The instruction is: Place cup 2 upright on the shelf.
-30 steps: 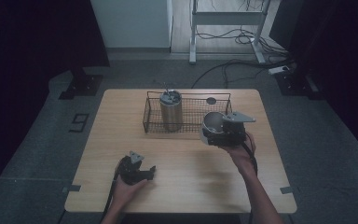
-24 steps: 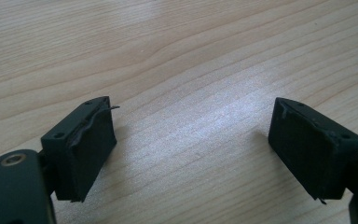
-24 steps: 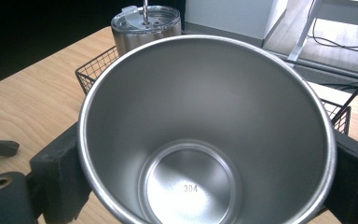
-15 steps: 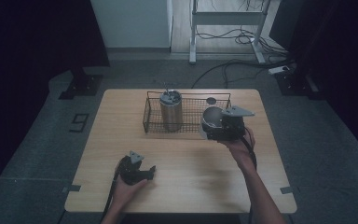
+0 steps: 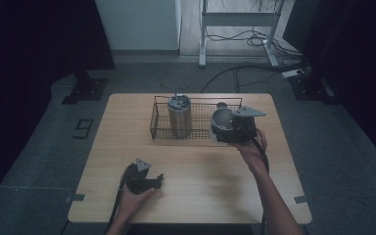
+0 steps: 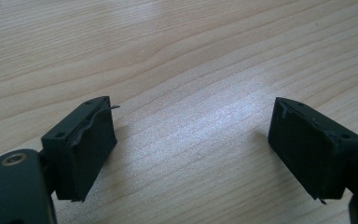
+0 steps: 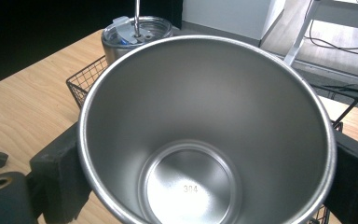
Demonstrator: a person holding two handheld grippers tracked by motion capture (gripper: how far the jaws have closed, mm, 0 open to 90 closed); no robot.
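Cup nearer basket, between jaws

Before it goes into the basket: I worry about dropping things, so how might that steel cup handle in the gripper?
The steel cup looks smooth and polished, so probably slippery. It is empty, likely light. The right gripper clamps its outside wall.

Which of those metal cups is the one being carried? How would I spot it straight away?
Start at the wooden table and find the black wire basket along its far side. At the basket's right end, the right gripper holds a steel cup tipped on its side, clamped between its jaws. Unlike the upright cup with a lid standing in the basket, it is open and empty.
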